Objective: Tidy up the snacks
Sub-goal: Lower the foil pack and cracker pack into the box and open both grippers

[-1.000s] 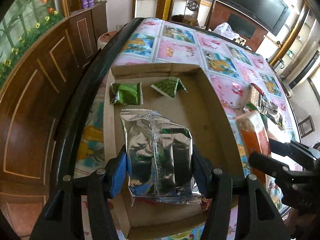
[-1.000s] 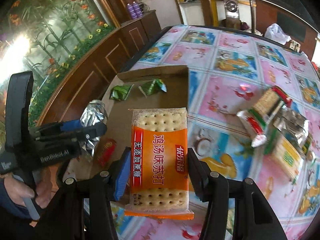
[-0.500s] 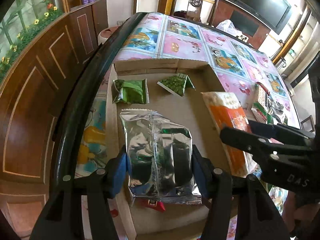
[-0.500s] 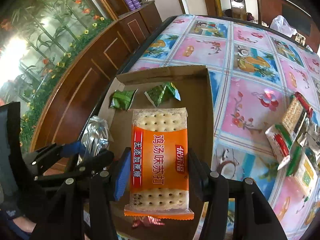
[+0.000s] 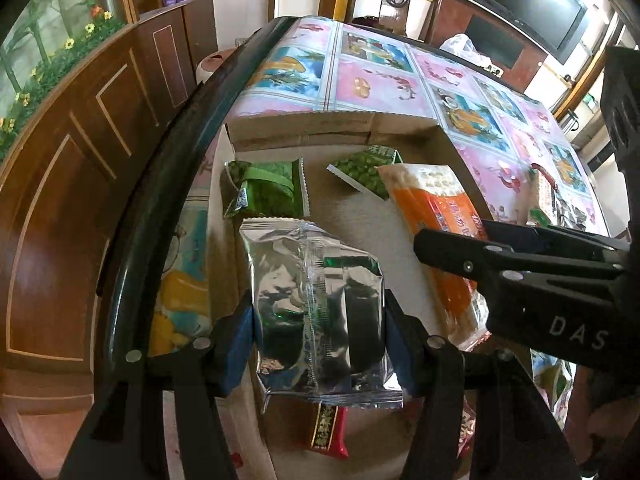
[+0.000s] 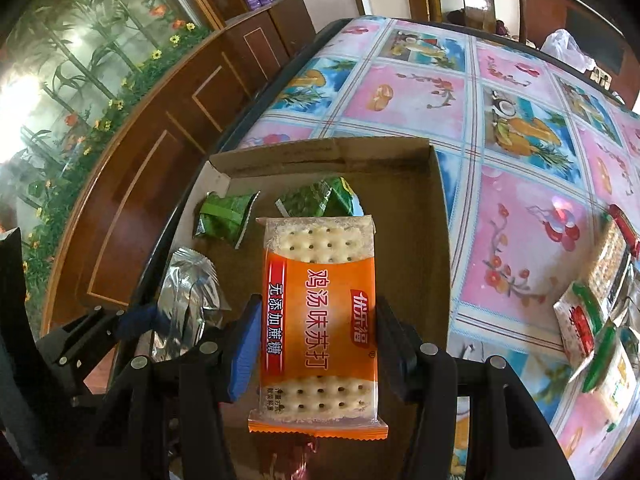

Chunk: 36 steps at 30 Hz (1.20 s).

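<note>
My left gripper [image 5: 318,332] is shut on a silver foil snack pack [image 5: 316,304], held over the left side of an open cardboard box [image 5: 332,128]. My right gripper [image 6: 316,336] is shut on an orange cracker pack [image 6: 320,312] with Chinese print, held over the box's right half [image 6: 438,216]. The cracker pack [image 5: 436,220] and the right gripper's black body also show at the right of the left wrist view. Two green snack packets [image 5: 268,192] [image 5: 366,170] lie at the far end of the box floor. A small red packet [image 5: 328,426] lies under the foil pack.
The box sits at the left edge of a table with a pink and blue fruit-print cloth [image 6: 500,92]. Several more snack packs [image 6: 600,312] lie loose on the cloth at the right. A dark wooden cabinet [image 5: 80,140] stands beyond the table's black rim.
The right gripper has carried the cracker pack leftwards from over the tablecloth to over the box, beside the foil pack. The left gripper has edged forward and down a little over the box.
</note>
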### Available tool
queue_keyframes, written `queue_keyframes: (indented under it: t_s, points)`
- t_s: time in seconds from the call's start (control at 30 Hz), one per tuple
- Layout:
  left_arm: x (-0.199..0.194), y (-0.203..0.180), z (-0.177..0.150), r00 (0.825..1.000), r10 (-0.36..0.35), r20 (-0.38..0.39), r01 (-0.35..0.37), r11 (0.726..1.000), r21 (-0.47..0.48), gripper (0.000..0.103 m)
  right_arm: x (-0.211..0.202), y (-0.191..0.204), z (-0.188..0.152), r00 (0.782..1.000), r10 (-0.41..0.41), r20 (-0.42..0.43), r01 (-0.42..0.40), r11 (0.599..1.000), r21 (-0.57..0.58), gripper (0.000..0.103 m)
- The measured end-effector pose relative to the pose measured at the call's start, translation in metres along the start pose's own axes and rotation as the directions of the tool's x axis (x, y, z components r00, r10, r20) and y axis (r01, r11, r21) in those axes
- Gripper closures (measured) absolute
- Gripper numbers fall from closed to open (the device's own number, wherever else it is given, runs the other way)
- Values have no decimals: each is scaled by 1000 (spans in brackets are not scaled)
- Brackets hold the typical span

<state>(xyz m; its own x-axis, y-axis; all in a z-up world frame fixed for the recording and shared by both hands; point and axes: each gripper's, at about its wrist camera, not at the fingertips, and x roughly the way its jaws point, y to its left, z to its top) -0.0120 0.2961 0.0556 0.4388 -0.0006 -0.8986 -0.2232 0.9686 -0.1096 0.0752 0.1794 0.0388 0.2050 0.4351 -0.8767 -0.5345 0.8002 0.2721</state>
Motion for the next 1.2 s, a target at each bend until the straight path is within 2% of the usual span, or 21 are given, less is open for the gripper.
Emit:
queue_keyframes:
  t_s: [0.43, 1.2]
  points:
    - [15, -4, 1, 1000, 7, -19, -7, 1000, 14, 45, 17, -8, 2, 1000, -2, -30, 2, 1000, 15, 45]
    - [22, -4, 2, 1000, 11, -24, -11, 1000, 14, 44, 23, -5, 4, 999, 23, -43, -23, 1000, 12, 44]
